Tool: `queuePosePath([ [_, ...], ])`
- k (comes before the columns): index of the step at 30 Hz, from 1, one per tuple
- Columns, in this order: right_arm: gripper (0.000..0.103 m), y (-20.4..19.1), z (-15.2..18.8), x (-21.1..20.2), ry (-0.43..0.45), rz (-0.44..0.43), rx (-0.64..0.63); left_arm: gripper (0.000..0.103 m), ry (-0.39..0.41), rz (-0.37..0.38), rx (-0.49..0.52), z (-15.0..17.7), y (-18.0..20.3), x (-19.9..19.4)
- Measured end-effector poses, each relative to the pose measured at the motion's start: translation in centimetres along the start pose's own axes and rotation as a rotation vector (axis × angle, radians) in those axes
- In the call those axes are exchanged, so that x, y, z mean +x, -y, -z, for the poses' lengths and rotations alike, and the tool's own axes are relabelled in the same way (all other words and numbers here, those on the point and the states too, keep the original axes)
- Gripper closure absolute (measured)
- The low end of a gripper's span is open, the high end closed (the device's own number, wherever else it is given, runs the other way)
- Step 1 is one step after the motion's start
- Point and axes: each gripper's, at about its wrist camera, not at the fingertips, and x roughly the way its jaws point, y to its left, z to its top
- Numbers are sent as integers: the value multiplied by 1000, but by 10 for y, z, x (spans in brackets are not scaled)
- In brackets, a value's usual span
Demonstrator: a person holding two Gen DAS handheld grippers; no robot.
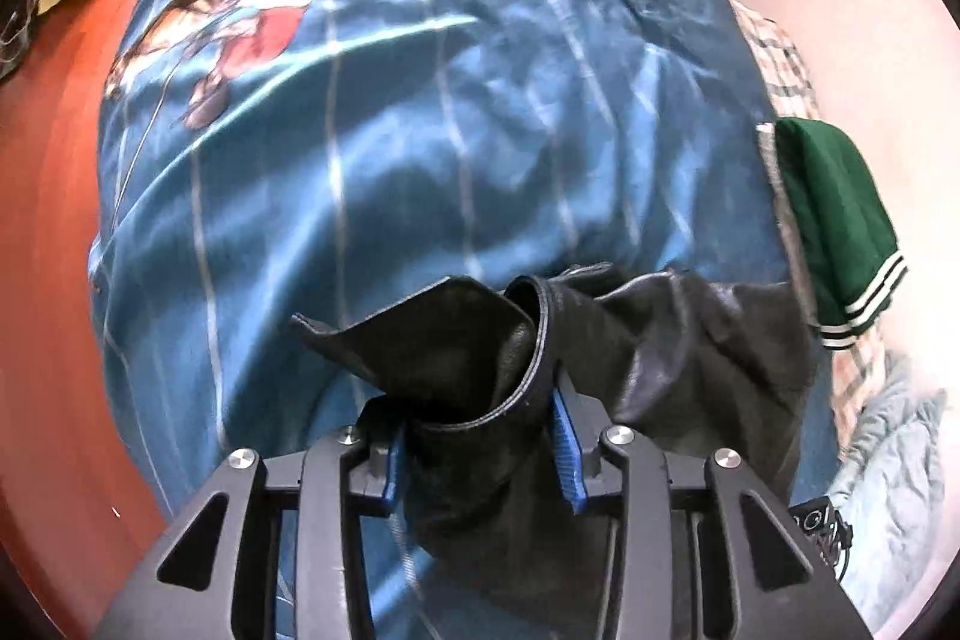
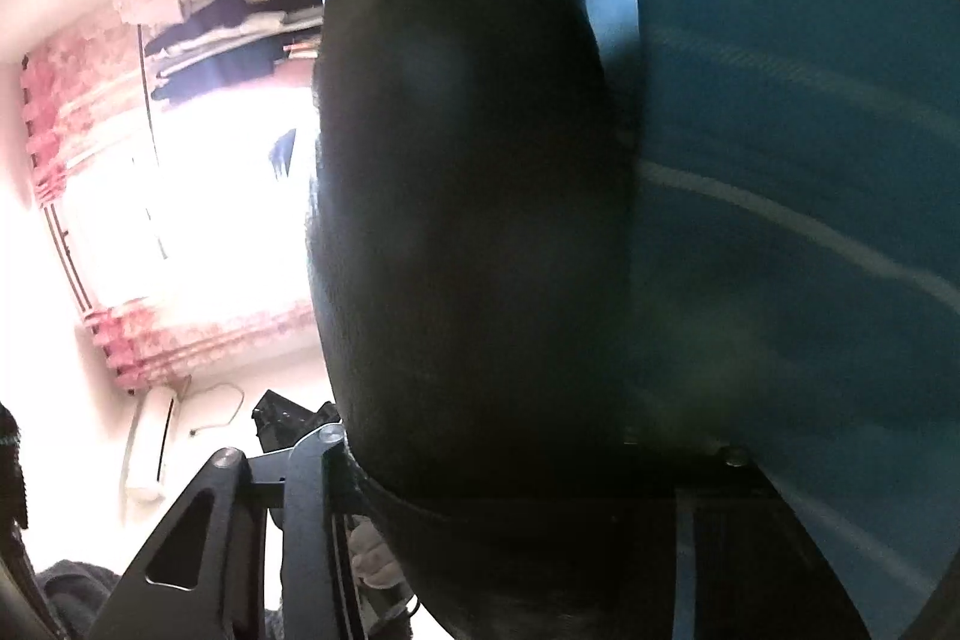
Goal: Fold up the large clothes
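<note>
Blue printed bedding covers the bed (image 1: 420, 112), with red floor at the frame's left. Between the left gripper's (image 1: 480, 451) blue-padded fingers (image 1: 567, 451) sits a bunched hem of the black leather garment (image 1: 690, 358), clamped and hanging low in the frame above the bedding. Leather looks heavy, pliant and slick, so stitched edges seem the safest hold. This gripper tilts down over the bed. Dark leather smothers the right gripper (image 2: 480, 472); whether it grips, I cannot tell. A green garment (image 1: 840, 220) lies right.
</note>
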Motion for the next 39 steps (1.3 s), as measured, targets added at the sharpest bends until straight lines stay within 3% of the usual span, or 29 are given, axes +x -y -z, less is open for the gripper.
queuePosePath([
  [5,57,-27,11,-22,61,7,47,68,-55,46,32,-17,19,-12],
  [13,57,-70,31,-54,189,83,147,68,-239,114,145,-51,52,-11],
  [17,57,-89,39,-53,267,79,204,68,-345,142,189,-73,62,3],
  [22,58,-140,54,-58,345,72,220,68,-384,194,231,-103,83,3],
  [25,59,-166,57,-53,378,56,207,68,-381,231,270,-124,106,-10],
  [28,60,-197,38,-46,422,9,178,68,-358,268,330,-150,137,-25],
  [30,60,-216,40,-70,441,-18,140,68,-326,287,357,-167,159,-36],
  [36,60,-292,-42,-109,490,-89,-24,68,-201,399,385,-227,256,-56],
  [39,60,-320,-101,-140,506,-109,-112,68,-153,445,395,-248,305,-52],
])
